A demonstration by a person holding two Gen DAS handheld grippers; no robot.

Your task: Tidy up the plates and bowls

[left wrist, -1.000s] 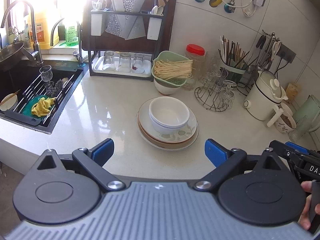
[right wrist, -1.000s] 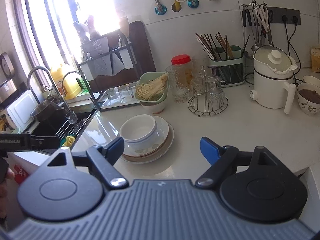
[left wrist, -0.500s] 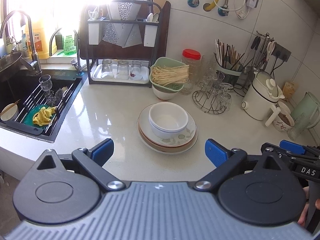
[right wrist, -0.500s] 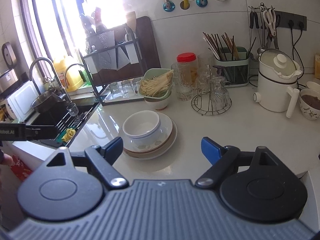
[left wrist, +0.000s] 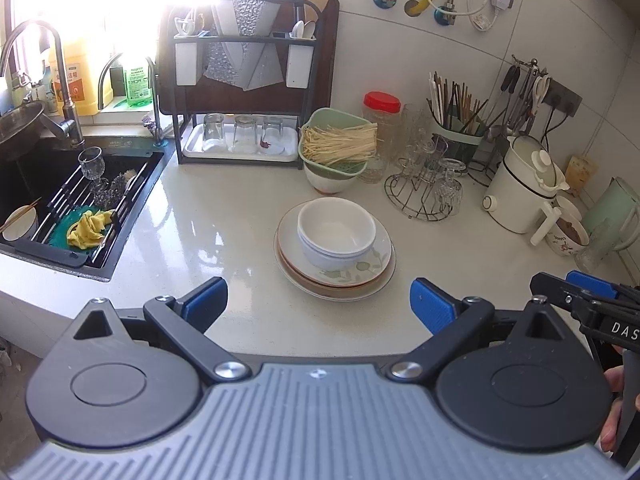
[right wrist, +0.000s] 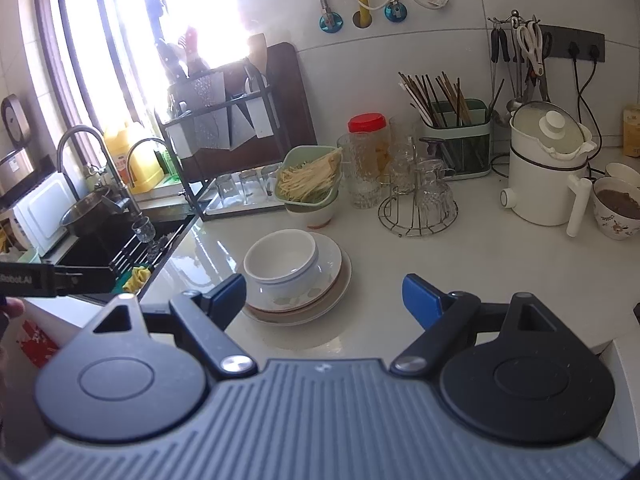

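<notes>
Left wrist view: two nested bowls (left wrist: 336,232) atop three stacked plates (left wrist: 372,276).

White tiled wall (left wrist: 400,60), bright window (right wrist: 192,4) with sun pouring in, pale shiny counter (left wrist: 224,248), black sink (left wrist: 44,184) on the left with a curved tap (left wrist: 60,80), dark rack (left wrist: 244,92) by the window, plugs (right wrist: 576,46) on the wall

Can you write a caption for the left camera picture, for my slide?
Open left gripper faces white bowls stacked on plates, beside the sink.
</notes>
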